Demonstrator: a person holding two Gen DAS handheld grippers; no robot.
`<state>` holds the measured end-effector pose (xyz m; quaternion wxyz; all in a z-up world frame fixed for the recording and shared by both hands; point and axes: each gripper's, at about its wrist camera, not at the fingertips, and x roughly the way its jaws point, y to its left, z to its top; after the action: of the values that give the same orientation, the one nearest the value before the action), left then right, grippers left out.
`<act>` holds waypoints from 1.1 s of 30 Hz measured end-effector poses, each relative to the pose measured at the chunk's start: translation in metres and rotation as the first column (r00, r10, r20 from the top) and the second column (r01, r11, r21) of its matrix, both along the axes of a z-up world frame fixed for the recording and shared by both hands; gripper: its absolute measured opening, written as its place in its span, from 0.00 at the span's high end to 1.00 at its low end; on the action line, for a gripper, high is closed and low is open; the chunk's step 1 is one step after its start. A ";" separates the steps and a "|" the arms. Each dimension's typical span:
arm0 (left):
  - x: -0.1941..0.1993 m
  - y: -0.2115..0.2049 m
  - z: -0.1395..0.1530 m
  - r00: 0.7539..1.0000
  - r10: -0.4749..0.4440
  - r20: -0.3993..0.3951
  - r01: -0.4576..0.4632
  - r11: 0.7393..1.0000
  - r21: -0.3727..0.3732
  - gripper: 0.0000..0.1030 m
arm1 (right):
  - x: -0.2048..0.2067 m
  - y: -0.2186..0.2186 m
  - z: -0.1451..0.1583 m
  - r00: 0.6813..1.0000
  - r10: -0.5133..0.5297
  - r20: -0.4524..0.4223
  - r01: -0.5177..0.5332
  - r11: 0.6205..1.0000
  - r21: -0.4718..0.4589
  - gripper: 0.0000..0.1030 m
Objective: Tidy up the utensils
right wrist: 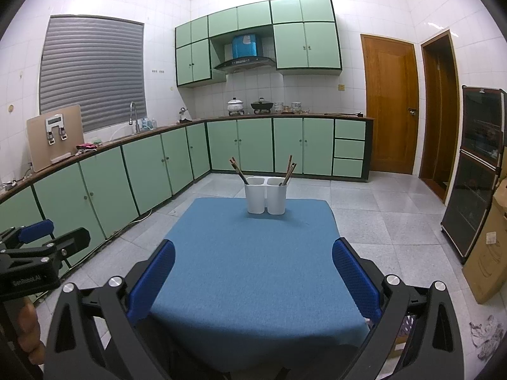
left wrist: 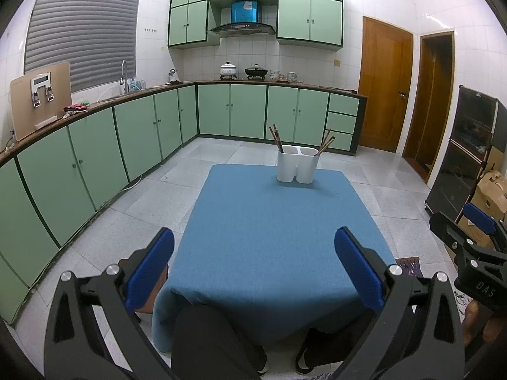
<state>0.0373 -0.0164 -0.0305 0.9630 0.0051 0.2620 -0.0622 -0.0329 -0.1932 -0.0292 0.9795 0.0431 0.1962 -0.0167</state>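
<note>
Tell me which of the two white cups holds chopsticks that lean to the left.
The left white cup: its chopsticks lean left, while those in the right white cup lean right.

Blue-clothed table (left wrist: 269, 221), white two-compartment utensil holder (left wrist: 297, 164) upright near its far edge.

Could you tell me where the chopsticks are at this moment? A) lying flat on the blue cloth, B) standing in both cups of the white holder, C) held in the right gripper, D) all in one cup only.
B: wooden chopsticks lean out of each cup of the white holder, and both grippers hold nothing.
</note>
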 end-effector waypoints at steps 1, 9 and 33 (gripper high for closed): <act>-0.001 -0.001 0.000 1.000 0.001 0.001 -0.001 1.000 0.000 0.05 | 0.000 0.000 0.000 1.000 -0.002 0.002 0.002 1.000 0.002 0.06; -0.002 -0.003 0.000 1.000 -0.003 0.002 0.003 1.000 -0.003 0.05 | -0.002 0.000 0.002 1.000 -0.003 0.009 0.003 1.000 0.001 0.06; -0.004 -0.006 0.003 1.000 -0.004 0.006 0.005 1.000 -0.004 0.05 | -0.004 -0.005 0.003 1.000 -0.006 0.017 0.005 1.000 0.003 0.06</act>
<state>0.0331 -0.0226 -0.0275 0.9637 0.0038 0.2589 -0.0650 -0.0369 -0.1981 -0.0263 0.9809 0.0453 0.1880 -0.0187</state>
